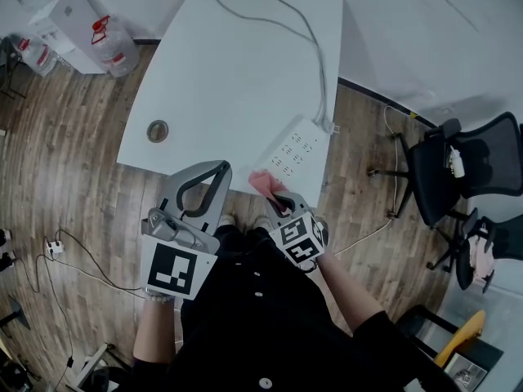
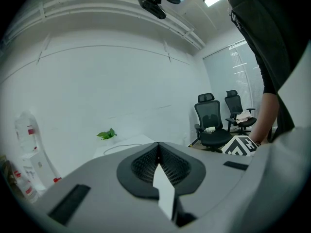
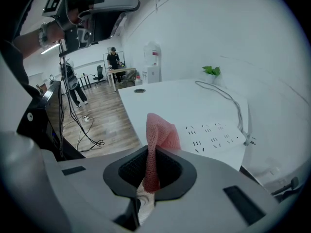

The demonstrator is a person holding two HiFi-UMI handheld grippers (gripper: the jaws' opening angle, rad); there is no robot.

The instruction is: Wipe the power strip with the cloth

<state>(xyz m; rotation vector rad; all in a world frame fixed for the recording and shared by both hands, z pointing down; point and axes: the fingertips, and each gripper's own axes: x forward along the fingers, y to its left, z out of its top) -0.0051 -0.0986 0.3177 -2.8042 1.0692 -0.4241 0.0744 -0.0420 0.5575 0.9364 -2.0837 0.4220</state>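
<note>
Right tongs (image 3: 150, 171) clamped on pink cloth (image 3: 163, 132); loose end sticks up past jaws. Cloth hangs at near edge of table (image 1: 237, 72), just short of power strip (image 1: 296, 149). Can't tell if cloth touches strip. Strip white, lies on table's near right corner, sockets up, cable (image 1: 302, 23) trailing off across table toward far side. Left tongs (image 2: 158, 157) pressed together, nothing between them, pointed away toward wall. Left tongs beside right ones, off table's near edge, well clear of strip.
</note>
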